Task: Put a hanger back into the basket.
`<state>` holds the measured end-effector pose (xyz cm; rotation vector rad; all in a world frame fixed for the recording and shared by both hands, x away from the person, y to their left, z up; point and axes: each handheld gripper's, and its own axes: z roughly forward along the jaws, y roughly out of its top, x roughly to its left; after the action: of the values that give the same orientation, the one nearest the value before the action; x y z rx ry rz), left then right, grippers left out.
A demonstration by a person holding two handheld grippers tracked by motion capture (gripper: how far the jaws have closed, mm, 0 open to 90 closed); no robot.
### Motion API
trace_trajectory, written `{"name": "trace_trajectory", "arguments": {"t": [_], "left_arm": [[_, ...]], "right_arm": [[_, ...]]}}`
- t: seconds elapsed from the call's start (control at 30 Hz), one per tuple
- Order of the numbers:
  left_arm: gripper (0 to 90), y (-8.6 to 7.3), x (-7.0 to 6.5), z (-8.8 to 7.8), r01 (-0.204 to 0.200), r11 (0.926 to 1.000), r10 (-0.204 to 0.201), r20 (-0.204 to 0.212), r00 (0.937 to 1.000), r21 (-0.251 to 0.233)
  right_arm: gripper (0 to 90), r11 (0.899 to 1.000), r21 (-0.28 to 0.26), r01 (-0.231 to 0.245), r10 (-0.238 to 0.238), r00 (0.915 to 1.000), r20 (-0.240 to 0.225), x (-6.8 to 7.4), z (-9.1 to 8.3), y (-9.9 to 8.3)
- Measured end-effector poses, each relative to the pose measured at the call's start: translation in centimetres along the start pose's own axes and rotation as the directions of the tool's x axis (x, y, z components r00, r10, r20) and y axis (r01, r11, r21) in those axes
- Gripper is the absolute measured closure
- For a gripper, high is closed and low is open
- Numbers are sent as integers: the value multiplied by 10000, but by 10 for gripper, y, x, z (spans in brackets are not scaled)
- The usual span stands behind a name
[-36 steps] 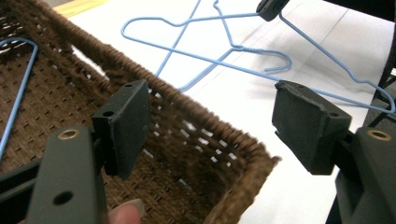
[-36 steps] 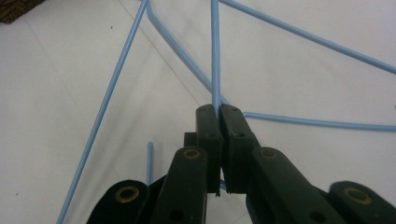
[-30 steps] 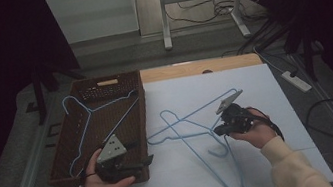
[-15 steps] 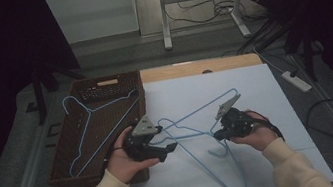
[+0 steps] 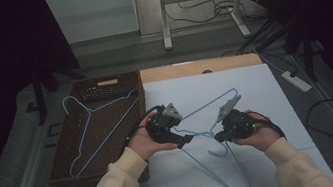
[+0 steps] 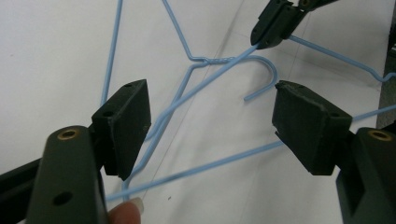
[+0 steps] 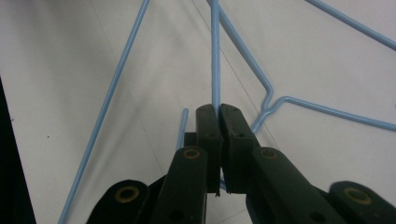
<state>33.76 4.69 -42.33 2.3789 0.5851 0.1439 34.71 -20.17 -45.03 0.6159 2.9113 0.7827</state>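
Blue wire hangers [image 5: 206,108] lie crossed over each other on the white sheet [image 5: 254,84]. My right gripper [image 5: 219,139] is shut on one blue wire, which runs straight out from its closed tips [image 7: 216,108]. My left gripper [image 5: 185,140] hovers just left of it, jaws open. Between the left gripper's pads [image 6: 210,98] show a hanger's twisted neck [image 6: 212,59] and hook [image 6: 268,70] on the sheet beyond, not gripped. The right gripper's tips [image 6: 273,25] pinch the wire at the top of the left gripper view.
A brown wicker basket [image 5: 67,182] stands at the left with another blue hanger [image 5: 91,113] inside. A power strip [image 5: 296,80] and cables lie on the floor to the right. A bare wooden strip [image 5: 201,67] edges the table's far side.
My left gripper has moved right, from the basket's front edge out over the white sheet to the hangers beside the right gripper. The right hand has stayed put, still gripping the wire.
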Motion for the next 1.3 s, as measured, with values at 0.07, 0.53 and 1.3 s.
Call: {"name": "trace_trajectory", "arguments": {"t": [0.07, 0.53, 1.3], "left_arm": [[287, 4, 1, 5, -75, 9999, 74, 98, 9999, 83], [352, 15, 0, 44, -725, 9940, 698, 345, 9970, 825], [800, 14, -14, 53, -2999, 9394, 2836, 1151, 9520, 1661]], "right_arm": [[880, 10000, -8, 65, -65, 10000, -17, 1, -1, 0], [880, 9991, -103, 402, -404, 9989, -224, 4, -3, -1], [848, 9952, -696, 683, -715, 9964, -447, 7, -15, -4]]}}
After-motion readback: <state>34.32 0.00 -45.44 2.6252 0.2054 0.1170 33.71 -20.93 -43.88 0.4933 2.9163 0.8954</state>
